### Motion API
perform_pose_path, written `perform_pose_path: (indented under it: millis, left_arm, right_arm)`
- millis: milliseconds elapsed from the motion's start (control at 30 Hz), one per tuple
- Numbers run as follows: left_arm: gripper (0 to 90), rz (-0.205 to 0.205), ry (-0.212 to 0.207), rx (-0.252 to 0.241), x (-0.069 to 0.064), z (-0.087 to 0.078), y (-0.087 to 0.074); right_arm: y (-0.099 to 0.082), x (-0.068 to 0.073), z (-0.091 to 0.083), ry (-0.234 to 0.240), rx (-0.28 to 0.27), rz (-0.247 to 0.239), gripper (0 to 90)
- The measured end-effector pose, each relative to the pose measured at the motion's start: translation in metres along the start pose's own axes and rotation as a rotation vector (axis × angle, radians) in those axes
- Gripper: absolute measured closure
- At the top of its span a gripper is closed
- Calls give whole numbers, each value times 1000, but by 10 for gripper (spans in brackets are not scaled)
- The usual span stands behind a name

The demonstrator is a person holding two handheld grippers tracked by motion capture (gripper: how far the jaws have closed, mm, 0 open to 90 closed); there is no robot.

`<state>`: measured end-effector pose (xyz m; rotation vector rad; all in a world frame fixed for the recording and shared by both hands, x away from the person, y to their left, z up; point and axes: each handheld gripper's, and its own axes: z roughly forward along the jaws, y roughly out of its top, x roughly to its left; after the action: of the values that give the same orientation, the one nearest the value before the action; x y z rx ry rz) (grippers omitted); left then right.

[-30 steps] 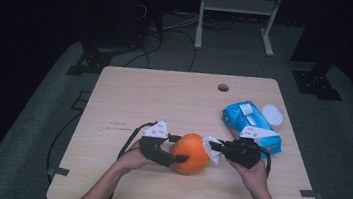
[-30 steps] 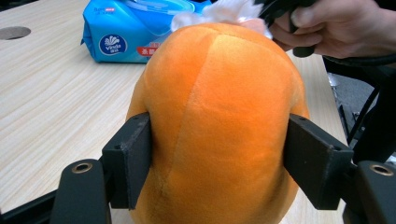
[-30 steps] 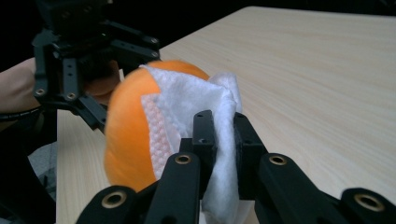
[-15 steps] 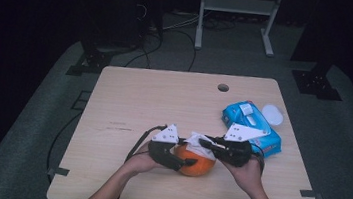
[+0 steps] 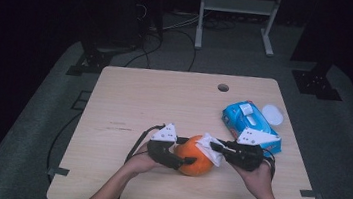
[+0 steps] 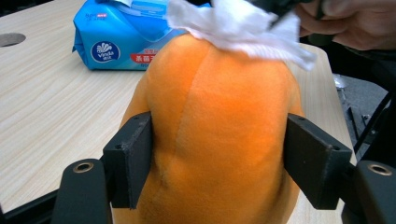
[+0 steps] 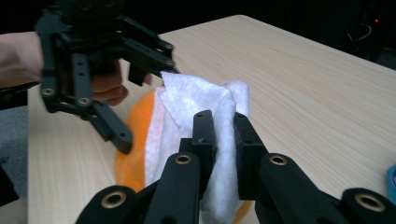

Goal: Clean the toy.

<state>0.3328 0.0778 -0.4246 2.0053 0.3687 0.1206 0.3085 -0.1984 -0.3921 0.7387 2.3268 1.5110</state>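
An orange plush toy (image 5: 195, 163) rests on the wooden table (image 5: 139, 100) near its front edge. My left gripper (image 5: 182, 155) comes in from the left and is shut on the toy; its black pads (image 6: 133, 158) press into both sides of the plush body (image 6: 219, 116). My right gripper (image 5: 217, 147) reaches in from the right, shut on a crumpled white wipe (image 5: 209, 147). The wipe (image 7: 196, 102) lies against the toy's upper right side (image 7: 133, 135), pinched between the right jaws (image 7: 224, 126).
A blue pack of wipes (image 5: 247, 120) lies just behind the right hand, with a white round lid (image 5: 272, 113) beside it. A small hole (image 5: 223, 87) is in the table near its far edge. Cables trail from both grippers.
Half a second ago the right gripper and wipe lay further left across the toy's top; they have now slid back to its upper right. The left gripper still holds the toy.
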Motion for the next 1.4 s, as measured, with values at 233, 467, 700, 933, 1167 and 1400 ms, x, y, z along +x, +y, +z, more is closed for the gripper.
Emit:
perform_pose_path:
  millis: [233, 467, 700, 933, 1167, 1400]
  left_arm:
    - [210, 42, -9, 3, -2, -5, 3]
    - [135, 29, -41, -9, 5, 0, -2]
    - [264, -22, -13, -18, 8, 0, -4]
    - [266, -27, -7, 4, -3, 6, 0]
    - [269, 49, -16, 18, -13, 10, 1]
    - [269, 33, -24, 8, -10, 8, 0]
  right_arm:
    - [2, 5, 5, 20, 5, -32, 814]
    - [-5, 1, 2, 38, -4, -7, 813]
    - [-4, 7, -2, 20, -19, -36, 814]
    - [10, 25, 9, 45, 0, -125, 814]
    - [19, 15, 16, 19, 21, -126, 814]
    - [9, 1, 0, -40, 41, -88, 814]
